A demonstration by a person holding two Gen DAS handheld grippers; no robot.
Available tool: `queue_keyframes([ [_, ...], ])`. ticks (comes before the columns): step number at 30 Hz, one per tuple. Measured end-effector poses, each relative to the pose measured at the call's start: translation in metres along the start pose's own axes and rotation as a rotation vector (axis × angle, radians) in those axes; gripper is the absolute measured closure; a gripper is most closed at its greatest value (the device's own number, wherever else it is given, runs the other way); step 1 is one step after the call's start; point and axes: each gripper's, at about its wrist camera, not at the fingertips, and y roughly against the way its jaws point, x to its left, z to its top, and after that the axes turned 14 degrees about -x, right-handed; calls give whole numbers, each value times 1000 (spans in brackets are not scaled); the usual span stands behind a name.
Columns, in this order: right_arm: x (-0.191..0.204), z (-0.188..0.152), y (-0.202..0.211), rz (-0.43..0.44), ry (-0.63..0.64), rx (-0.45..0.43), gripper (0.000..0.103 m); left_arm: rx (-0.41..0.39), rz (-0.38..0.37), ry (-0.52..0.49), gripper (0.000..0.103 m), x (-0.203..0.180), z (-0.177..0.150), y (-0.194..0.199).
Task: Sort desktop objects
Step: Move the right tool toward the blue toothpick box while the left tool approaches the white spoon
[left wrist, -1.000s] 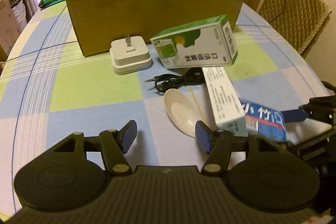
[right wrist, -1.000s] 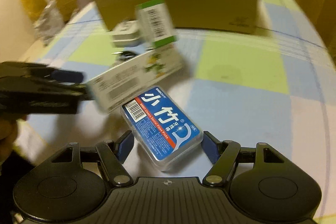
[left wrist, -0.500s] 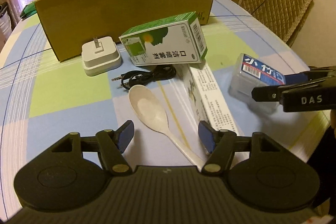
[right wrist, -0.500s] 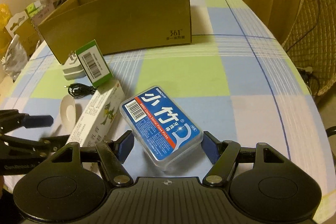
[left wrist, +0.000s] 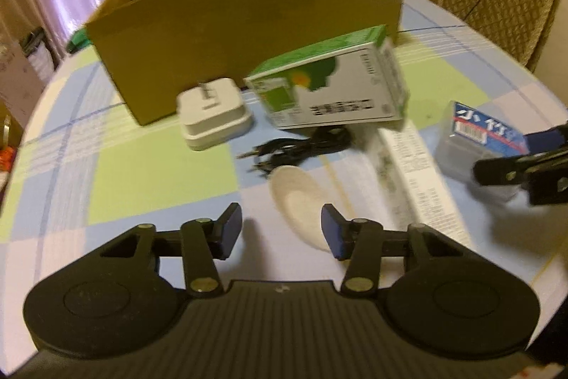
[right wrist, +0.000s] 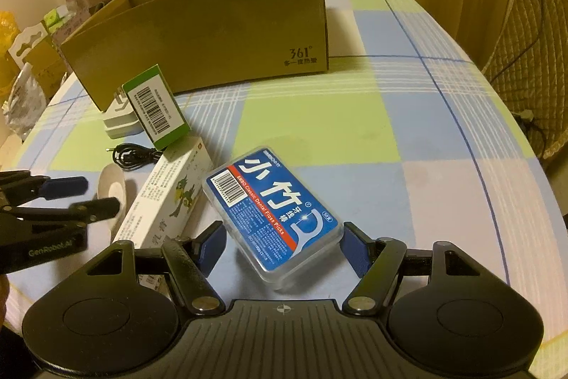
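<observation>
So the clear plastic floss-pick case with the blue label [right wrist: 272, 212] is held up off the checked-cloth worktop [right wrist: 408, 137] by the right gripper [right wrist: 282, 245]. The jaws are set one at each side of it, clamped on the case as far as can be told, and it's tilted with the barcode end pointing away. In the left wrist view the same case [left wrist: 479, 134] is seen at the far right, lifted and a bit blurred.

The left gripper [left wrist: 280, 229] is kept low over the worktop with its jaws apart and nothing between them; the white plastic spoon [left wrist: 298, 198] is seen just beyond the pads.

Further back a coiled black audio cable [left wrist: 301, 148], a white plug adapter [left wrist: 214, 116] and a green-and-white carton [left wrist: 330, 84] are clustered in front of the open brown cardboard box [right wrist: 213, 31]. A long white carton [right wrist: 167, 198] is lying just left of the case.
</observation>
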Motion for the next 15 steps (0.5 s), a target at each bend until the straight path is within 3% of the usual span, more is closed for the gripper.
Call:
queue_keyframes([
  [4, 2, 0, -1, 4, 2, 0, 36, 5, 25, 13, 62, 9, -2, 0],
  [8, 2, -2, -4, 2, 0, 8, 36, 5, -52, 101, 62, 7, 1, 1],
  [15, 4, -4, -7, -3, 6, 23, 29, 20, -60, 87, 60, -3, 0, -7],
])
